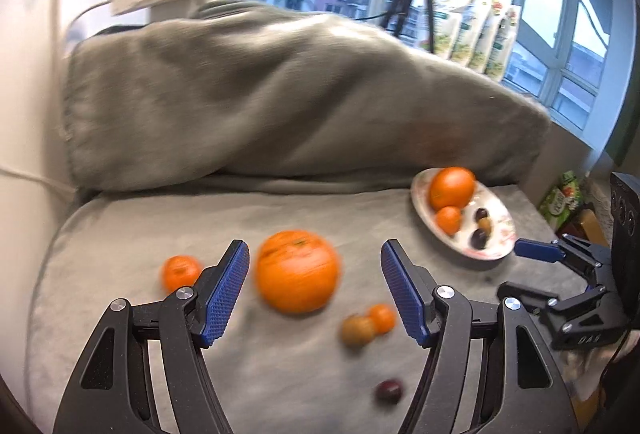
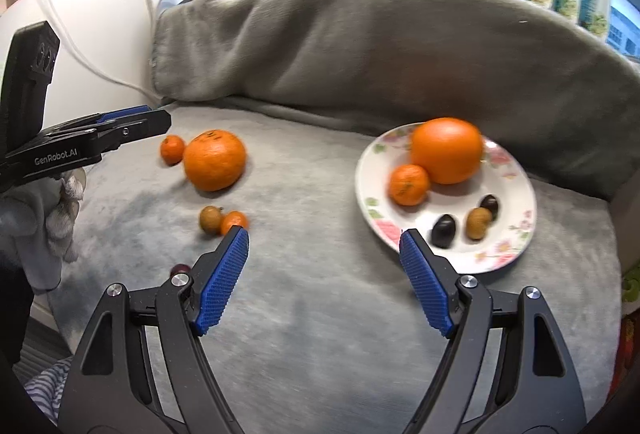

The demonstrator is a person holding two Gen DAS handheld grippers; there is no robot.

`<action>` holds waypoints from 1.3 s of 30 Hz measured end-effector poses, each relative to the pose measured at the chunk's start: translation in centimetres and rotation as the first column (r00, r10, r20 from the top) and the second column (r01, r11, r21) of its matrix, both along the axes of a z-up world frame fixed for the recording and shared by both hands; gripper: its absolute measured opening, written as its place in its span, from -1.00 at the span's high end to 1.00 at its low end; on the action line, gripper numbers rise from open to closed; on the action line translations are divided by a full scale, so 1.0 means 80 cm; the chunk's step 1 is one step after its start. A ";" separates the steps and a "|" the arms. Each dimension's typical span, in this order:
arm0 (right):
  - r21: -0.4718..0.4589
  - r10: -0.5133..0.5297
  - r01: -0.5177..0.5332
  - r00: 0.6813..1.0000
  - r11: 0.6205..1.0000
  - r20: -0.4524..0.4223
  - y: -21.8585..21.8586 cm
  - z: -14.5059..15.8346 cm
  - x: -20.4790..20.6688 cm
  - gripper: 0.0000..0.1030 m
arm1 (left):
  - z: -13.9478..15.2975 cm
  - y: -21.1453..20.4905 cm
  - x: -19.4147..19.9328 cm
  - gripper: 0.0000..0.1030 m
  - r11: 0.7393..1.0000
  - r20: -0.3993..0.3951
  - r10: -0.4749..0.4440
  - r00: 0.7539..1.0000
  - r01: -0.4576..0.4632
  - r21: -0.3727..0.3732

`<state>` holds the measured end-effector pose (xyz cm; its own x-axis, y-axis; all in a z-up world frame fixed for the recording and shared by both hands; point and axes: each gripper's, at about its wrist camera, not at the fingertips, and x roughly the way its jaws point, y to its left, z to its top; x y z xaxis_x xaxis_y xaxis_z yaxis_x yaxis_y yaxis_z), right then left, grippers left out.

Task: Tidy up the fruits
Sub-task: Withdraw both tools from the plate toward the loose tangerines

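We are looking at fruit scattered on a grey cushion (image 2: 320, 314). A large orange (image 1: 297, 271), blurred and dimpled, is lying between a small mandarin (image 1: 181, 272) on its left and a brownish fruit (image 1: 357, 330) touching a tiny orange one (image 1: 383, 318); a dark red fruit (image 1: 389, 391) is sitting nearer us. On the flowered plate (image 2: 508, 246) another big orange (image 2: 447, 150) is touching a mandarin (image 2: 409, 184), with two dark fruits and a tan one beside them. Our left gripper (image 1: 315, 290) is hovering with its jaws apart, framing the large orange without touching it. Our right gripper (image 2: 324, 282) is also standing wide apart and empty, just before the plate.
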<state>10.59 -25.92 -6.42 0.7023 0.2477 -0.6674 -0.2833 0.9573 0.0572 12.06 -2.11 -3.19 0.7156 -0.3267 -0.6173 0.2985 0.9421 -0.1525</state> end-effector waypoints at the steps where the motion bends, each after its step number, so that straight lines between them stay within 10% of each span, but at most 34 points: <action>1: -0.002 0.007 -0.007 1.000 1.000 -0.004 0.005 -0.002 0.002 -0.56 | -0.002 0.008 -0.001 -0.33 1.000 -0.003 0.011 1.000 -0.011 0.004; 11: -0.008 0.099 -0.099 0.995 0.995 -0.027 0.046 -0.017 0.014 -0.56 | -0.046 0.079 -0.002 -0.33 0.994 -0.072 0.105 0.992 -0.105 0.016; 27: -0.023 0.212 -0.216 0.969 0.976 -0.126 0.090 -0.057 0.047 0.14 | -0.092 0.114 0.038 -0.02 0.985 -0.185 0.139 0.973 -0.155 -0.072; 39: -0.016 0.241 -0.247 0.958 0.969 -0.153 0.100 -0.072 0.071 0.26 | -0.098 0.113 0.050 -0.01 0.987 -0.201 0.129 0.971 -0.145 -0.067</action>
